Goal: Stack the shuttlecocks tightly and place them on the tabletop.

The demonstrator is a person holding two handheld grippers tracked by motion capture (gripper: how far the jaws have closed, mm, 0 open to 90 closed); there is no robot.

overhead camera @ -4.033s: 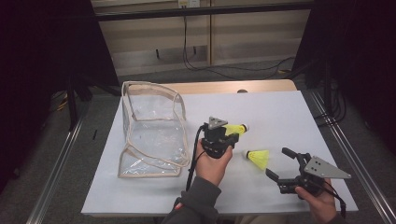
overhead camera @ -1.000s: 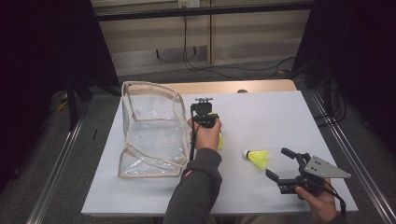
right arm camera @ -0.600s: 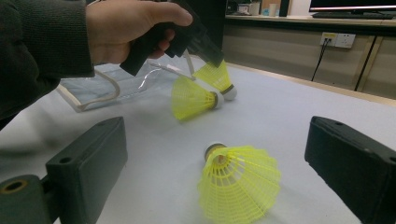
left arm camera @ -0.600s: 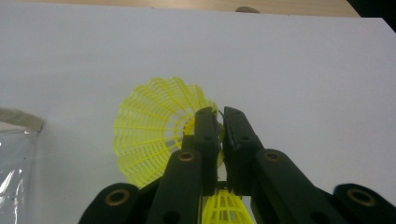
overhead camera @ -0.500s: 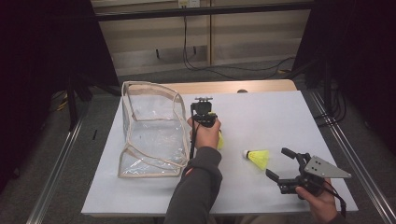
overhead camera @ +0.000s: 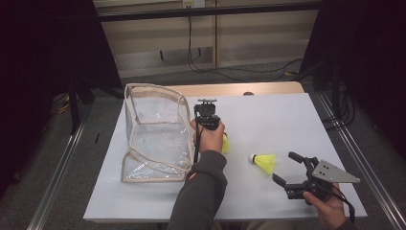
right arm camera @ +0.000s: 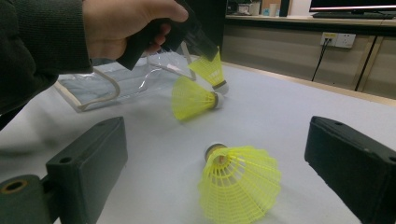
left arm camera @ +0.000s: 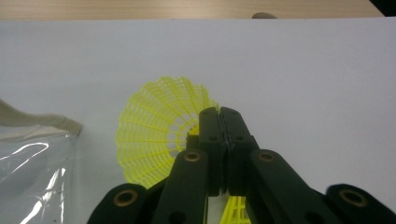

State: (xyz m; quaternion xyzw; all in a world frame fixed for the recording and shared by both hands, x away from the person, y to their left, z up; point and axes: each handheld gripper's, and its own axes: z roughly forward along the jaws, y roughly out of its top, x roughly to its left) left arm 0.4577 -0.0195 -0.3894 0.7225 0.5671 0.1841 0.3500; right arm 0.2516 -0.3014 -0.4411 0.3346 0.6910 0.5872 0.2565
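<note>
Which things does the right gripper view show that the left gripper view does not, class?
Right gripper view alone: a shuttlecock lying between open jaws, another shuttlecock lying farther off, and a hand holding the left hand-held gripper above it. Left gripper view alone: shut jaws seen close up, with the table's wooden edge beyond. Both share: the held shuttlecock, the clear bag and the white table.

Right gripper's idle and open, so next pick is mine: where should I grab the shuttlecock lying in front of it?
Take the shuttlecock by its skirt rim, coming from the skirt end: it lies on its side, cork pointing away from the right gripper, whose jaws are open.
</note>
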